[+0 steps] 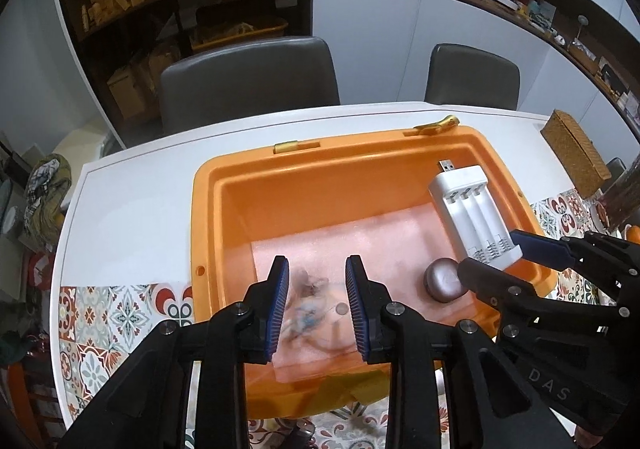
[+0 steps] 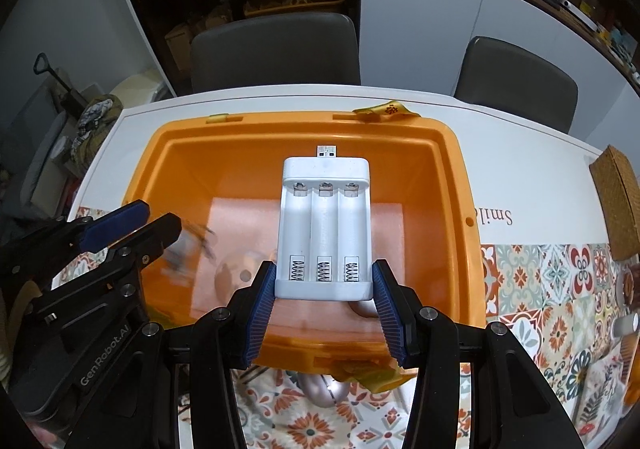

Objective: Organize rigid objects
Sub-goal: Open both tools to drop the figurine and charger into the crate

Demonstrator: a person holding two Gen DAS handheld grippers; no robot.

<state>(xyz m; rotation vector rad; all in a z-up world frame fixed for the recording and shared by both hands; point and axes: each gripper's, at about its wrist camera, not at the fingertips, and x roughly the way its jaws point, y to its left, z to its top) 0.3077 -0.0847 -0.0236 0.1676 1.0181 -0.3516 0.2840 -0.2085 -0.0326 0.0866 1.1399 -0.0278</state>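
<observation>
The right gripper (image 2: 324,289) pinches a white battery charger (image 2: 325,225) by its near end, holding it over an orange bin (image 2: 452,185) on the worktop (image 2: 532,165). To its left, the left gripper (image 1: 317,289) is spread apart above a blurred clear bag (image 1: 312,309) inside the bin.

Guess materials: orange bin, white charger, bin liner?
Orange bin: moulded plastic, semi-gloss, rounded rim. White charger: hard glossy plastic, metal springs and USB plug. Liner: looks like thin pale foam sheet, matte; not certain.
</observation>
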